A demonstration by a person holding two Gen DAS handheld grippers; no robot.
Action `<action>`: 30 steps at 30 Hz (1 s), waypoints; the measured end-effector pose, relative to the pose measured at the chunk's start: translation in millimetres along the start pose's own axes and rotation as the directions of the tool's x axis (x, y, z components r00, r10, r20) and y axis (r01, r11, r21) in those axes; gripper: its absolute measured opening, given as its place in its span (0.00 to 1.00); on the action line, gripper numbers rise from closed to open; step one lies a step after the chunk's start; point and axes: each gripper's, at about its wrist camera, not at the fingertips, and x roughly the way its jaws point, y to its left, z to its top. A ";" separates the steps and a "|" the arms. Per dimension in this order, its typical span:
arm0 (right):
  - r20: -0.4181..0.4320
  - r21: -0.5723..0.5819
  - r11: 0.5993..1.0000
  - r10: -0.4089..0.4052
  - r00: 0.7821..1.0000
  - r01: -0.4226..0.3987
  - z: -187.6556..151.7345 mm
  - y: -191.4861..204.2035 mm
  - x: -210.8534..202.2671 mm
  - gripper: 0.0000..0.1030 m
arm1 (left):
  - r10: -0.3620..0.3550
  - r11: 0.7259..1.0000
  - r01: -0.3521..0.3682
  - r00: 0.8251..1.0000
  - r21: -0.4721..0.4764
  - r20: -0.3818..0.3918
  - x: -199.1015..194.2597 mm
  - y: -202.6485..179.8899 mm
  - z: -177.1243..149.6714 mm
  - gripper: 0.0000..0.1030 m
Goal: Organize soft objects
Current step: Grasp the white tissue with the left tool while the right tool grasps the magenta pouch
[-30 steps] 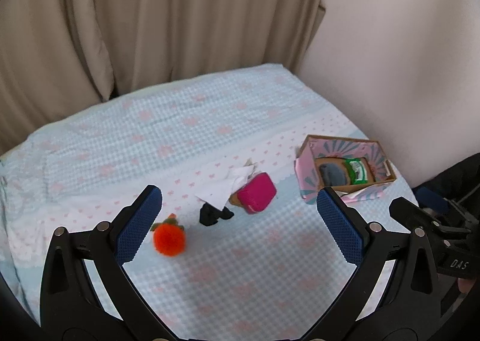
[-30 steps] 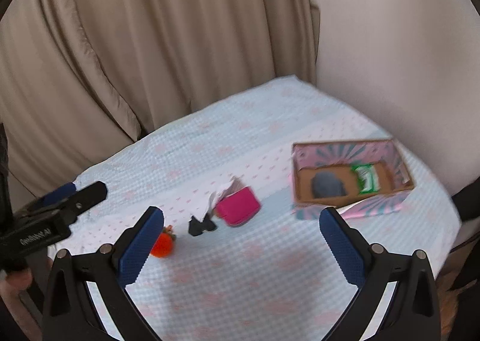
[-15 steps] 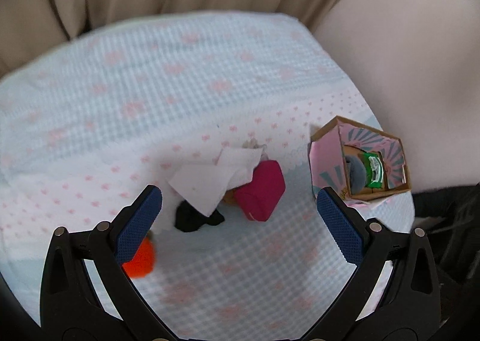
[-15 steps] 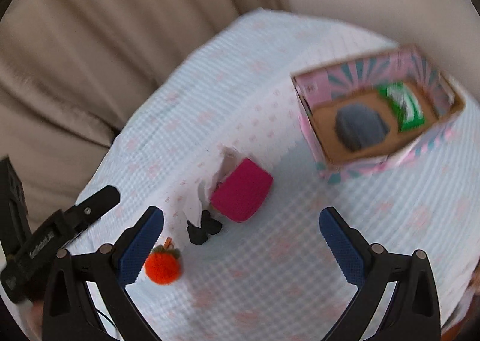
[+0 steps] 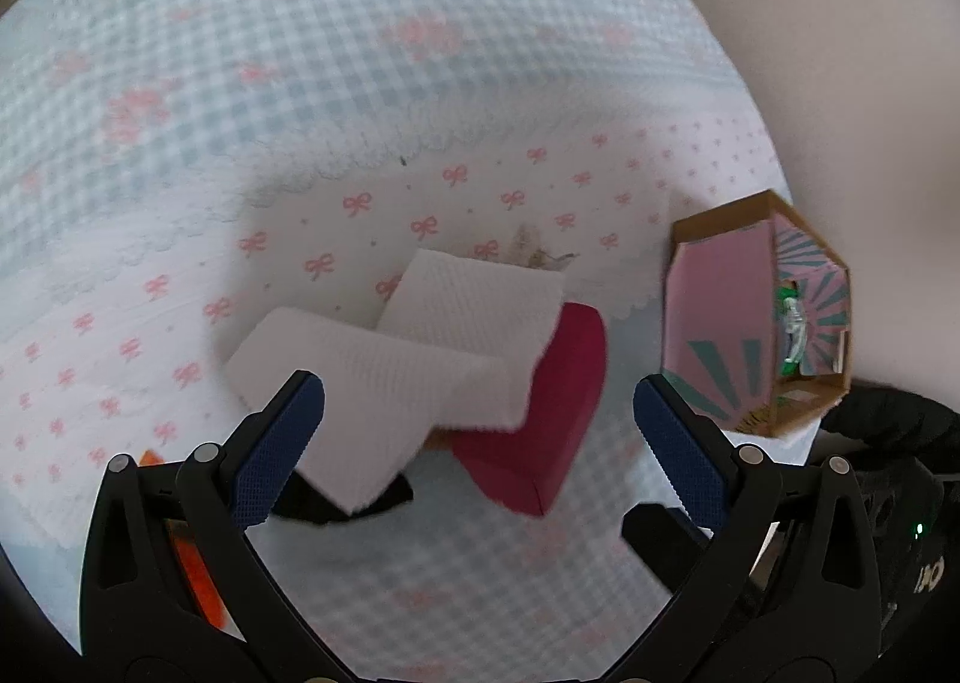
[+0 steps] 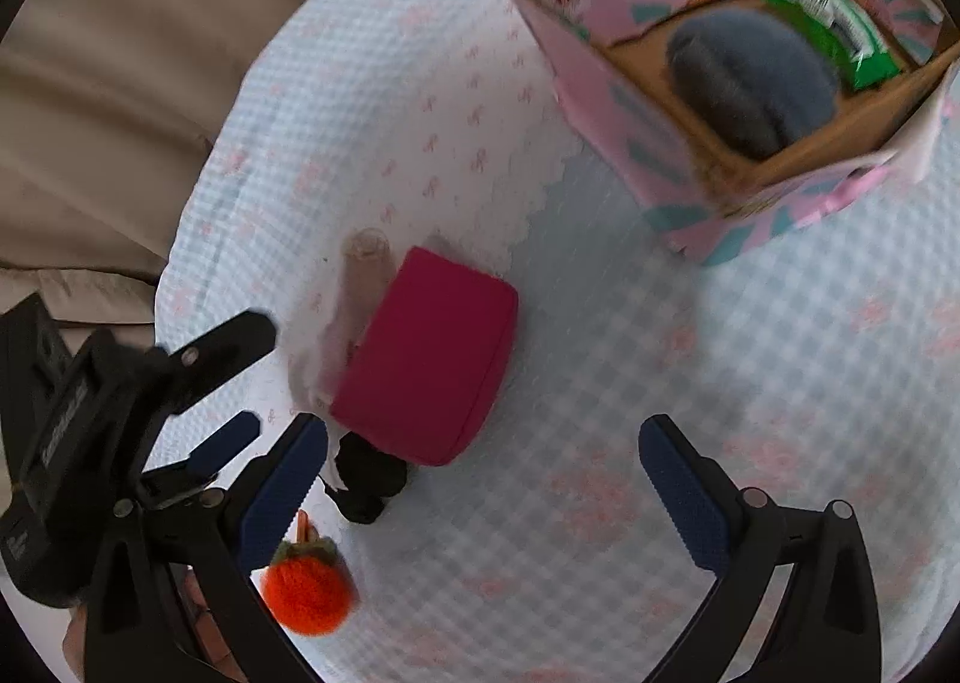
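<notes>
The tissue (image 5: 414,359), pink pouch (image 6: 429,365), black item (image 6: 367,482) and orange pompom (image 6: 309,593) crowd together, touching or nearly so, leaving little way between them. A bare stretch of cloth (image 6: 660,359) separates the pouch from the box (image 6: 600,77). The box's top stands open.
</notes>
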 end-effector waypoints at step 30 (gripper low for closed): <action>-0.096 0.095 0.992 0.095 0.991 -0.086 12.6 -1.1 78.2 0.51 | -0.071 0.995 0.065 0.995 -0.081 -0.072 33.4 46.1 2.4 0.10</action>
